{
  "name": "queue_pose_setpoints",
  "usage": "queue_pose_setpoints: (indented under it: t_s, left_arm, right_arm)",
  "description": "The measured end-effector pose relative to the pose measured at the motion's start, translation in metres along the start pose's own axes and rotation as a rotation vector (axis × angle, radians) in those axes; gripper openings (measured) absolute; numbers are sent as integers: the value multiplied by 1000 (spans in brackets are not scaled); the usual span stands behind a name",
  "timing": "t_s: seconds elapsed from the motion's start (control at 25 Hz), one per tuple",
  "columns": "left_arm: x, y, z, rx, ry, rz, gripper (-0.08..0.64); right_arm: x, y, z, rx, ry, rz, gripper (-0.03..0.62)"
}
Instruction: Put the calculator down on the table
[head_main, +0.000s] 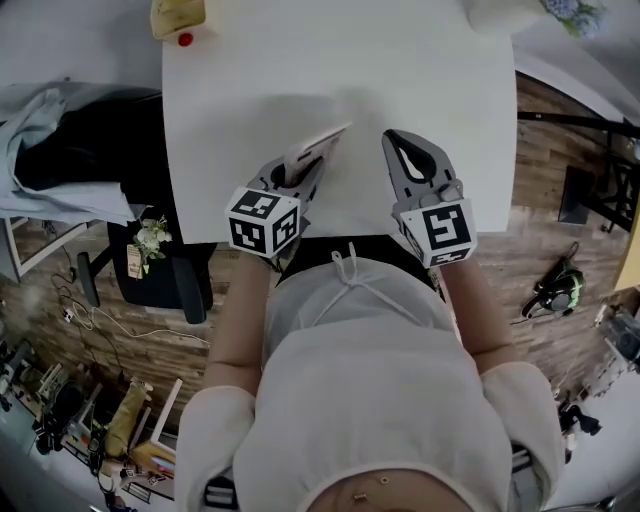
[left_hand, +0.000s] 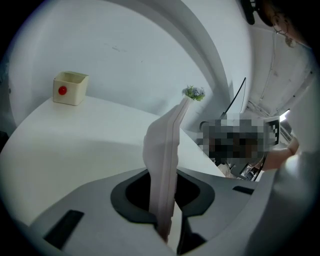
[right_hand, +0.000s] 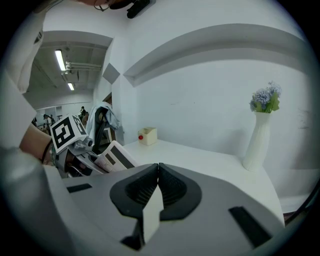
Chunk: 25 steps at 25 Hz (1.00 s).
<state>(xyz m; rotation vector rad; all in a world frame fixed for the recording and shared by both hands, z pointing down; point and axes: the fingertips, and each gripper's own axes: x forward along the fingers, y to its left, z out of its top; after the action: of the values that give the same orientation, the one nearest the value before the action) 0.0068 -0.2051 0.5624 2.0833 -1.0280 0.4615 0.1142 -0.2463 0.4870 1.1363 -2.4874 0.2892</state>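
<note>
My left gripper (head_main: 312, 160) is shut on the white calculator (head_main: 318, 142), held on edge and tilted over the near part of the white table (head_main: 250, 70). In the left gripper view the calculator (left_hand: 167, 150) stands edge-on between the dark pads of the left gripper (left_hand: 164, 197). My right gripper (head_main: 393, 138) hovers beside it to the right, shut and empty. In the right gripper view the right gripper (right_hand: 158, 167) has its jaws meeting at the tips, and the calculator (right_hand: 114, 156) shows at the left.
A cream box with a red button (head_main: 180, 18) (left_hand: 70, 87) sits at the table's far left corner. A white vase with flowers (right_hand: 260, 135) (head_main: 560, 12) stands at the far right. A dark chair draped with clothes (head_main: 80, 150) is left of the table.
</note>
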Motion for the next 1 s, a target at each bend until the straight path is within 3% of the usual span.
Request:
queue_pose_setpoints:
  t_s: [0.16,0.4,0.76,1.0]
  left_arm:
    - [9,7,-1,-10,30,22,102]
    - [17,20,-4,86,82,112,117]
    - [14,41,-4,-8,-7,188,186]
    - [13,56,-7,-53,-56,270,277]
  right_arm:
    - [5,0,-2,-4,7,26,6]
    - [7,0,0,-13,4,47,6]
    - [5,-6,-5,0,14,43,7]
    - [7,-6,-9,5,21,54,6]
